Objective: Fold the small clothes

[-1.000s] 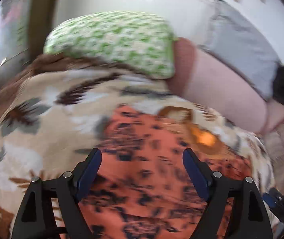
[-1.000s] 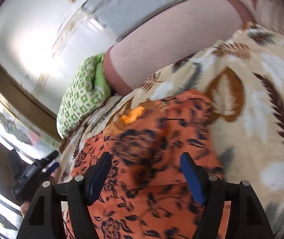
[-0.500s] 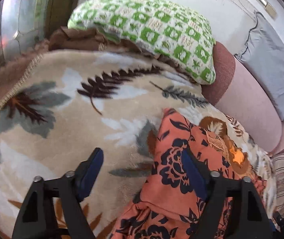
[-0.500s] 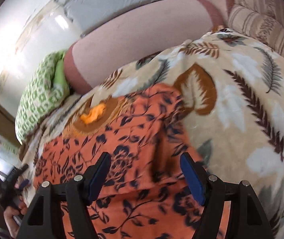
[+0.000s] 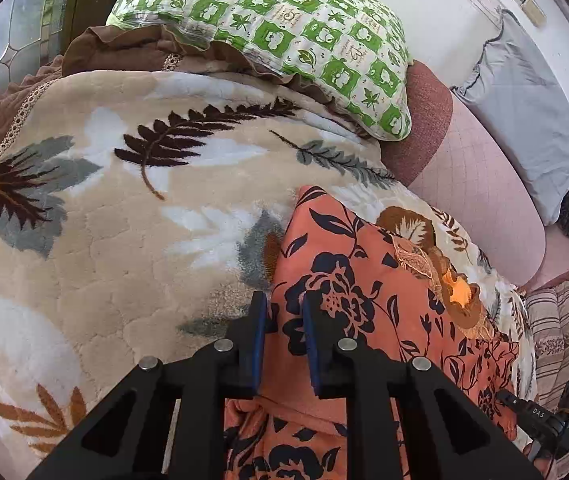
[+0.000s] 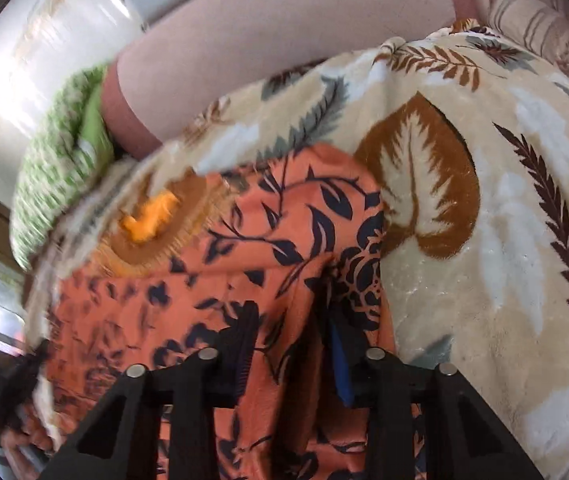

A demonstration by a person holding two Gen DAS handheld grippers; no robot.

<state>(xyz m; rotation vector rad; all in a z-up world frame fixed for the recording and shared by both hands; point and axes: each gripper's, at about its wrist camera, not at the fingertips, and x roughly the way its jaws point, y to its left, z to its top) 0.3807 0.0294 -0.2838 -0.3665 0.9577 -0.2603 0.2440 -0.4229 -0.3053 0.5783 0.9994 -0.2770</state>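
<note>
Both claws now closing after gaping wide a second ago, left gripper pinching the orange floral garment at its left edge, right gripper nipping a raised fold between its fingers, garment ahead on leaf-print blanket, fold likely starting.

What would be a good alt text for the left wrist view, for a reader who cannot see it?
The left tongs are closing on the edge of an orange flowered garment, cloth between the jaws. The garment lies on a beige leaf-patterned blanket. Behind it are a green checked pillow and a pink bolster.
</note>
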